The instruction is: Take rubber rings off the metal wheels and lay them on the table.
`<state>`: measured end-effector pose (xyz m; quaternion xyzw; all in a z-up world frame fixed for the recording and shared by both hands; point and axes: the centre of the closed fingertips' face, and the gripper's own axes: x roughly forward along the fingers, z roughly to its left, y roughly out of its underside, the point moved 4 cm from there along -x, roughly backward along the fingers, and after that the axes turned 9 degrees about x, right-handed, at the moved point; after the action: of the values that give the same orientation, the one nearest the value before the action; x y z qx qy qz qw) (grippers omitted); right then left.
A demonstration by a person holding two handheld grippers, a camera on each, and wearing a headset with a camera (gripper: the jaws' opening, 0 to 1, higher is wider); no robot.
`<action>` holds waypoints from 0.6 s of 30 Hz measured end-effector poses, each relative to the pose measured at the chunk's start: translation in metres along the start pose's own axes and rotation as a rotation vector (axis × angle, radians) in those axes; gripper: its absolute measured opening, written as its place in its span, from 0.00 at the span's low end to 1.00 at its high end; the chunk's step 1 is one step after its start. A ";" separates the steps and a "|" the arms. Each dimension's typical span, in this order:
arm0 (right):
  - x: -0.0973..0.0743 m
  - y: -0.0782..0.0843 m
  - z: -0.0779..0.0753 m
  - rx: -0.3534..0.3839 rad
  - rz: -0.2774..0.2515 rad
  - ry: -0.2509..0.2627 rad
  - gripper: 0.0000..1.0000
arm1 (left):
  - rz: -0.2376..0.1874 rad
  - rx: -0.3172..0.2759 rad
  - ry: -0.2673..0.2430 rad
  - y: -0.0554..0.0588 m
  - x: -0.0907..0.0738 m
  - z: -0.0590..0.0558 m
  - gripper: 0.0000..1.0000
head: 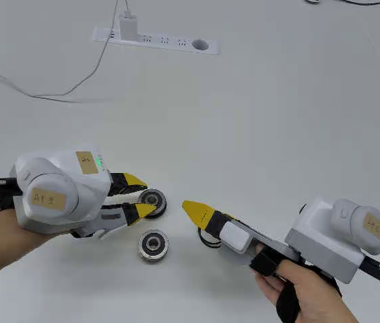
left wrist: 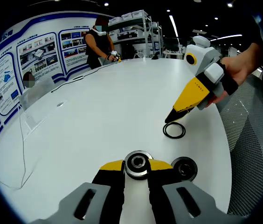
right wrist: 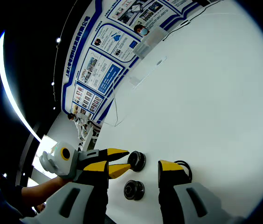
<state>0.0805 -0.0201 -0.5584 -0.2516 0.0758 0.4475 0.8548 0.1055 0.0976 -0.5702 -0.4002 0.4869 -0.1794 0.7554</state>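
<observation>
One white table (head: 257, 128) carries everything. Nearest me, my left gripper (head: 140, 195) is clamped on a metal wheel (head: 153, 200); a second wheel (head: 153, 245) lies loose just beside its jaws. My right gripper (head: 198, 210) stands open, with a black rubber ring (left wrist: 174, 130) flat at its tip. Beyond, bare tabletop runs to a power strip (head: 155, 39).

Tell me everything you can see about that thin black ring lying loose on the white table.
The rubber ring is a thin black hoop, matte and rubbery-looking, whole and roughly round. It lies flat on the white table, off any wheel. The right gripper hangs over it, open, one yellow tip at its edge; whether they touch I cannot tell. It lies apart from the metal wheel clamped in the left gripper.
</observation>
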 end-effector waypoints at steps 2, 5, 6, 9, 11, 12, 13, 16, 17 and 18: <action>0.001 0.000 0.001 0.004 0.002 -0.003 0.43 | -0.001 -0.001 0.003 0.000 0.000 0.000 0.19; 0.002 0.001 0.001 0.008 0.003 -0.007 0.43 | -0.003 0.004 0.012 -0.001 0.001 0.000 0.18; 0.002 0.001 0.001 0.011 0.003 -0.006 0.43 | -0.002 0.008 0.014 -0.002 0.002 -0.001 0.18; 0.002 0.002 0.000 0.018 0.006 -0.004 0.43 | 0.002 0.016 0.019 -0.001 0.003 -0.001 0.16; 0.002 0.003 -0.001 0.019 0.008 -0.002 0.43 | 0.002 0.017 0.021 -0.001 0.004 -0.002 0.15; 0.002 0.003 -0.001 0.021 0.008 -0.003 0.43 | 0.003 0.018 0.022 -0.001 0.004 -0.002 0.15; 0.002 0.003 -0.001 0.022 0.008 -0.004 0.43 | 0.006 0.022 0.024 -0.001 0.004 -0.002 0.15; 0.003 0.005 0.000 0.026 0.012 -0.007 0.43 | 0.011 0.026 0.026 0.000 0.004 -0.002 0.15; 0.004 0.005 0.001 0.027 0.014 -0.012 0.43 | 0.013 0.028 0.031 0.000 0.004 -0.003 0.14; 0.005 0.005 0.002 0.028 0.015 -0.016 0.43 | 0.015 0.031 0.032 0.000 0.004 -0.002 0.14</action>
<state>0.0787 -0.0129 -0.5604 -0.2357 0.0770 0.4550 0.8553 0.1055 0.0937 -0.5735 -0.3817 0.4990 -0.1878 0.7550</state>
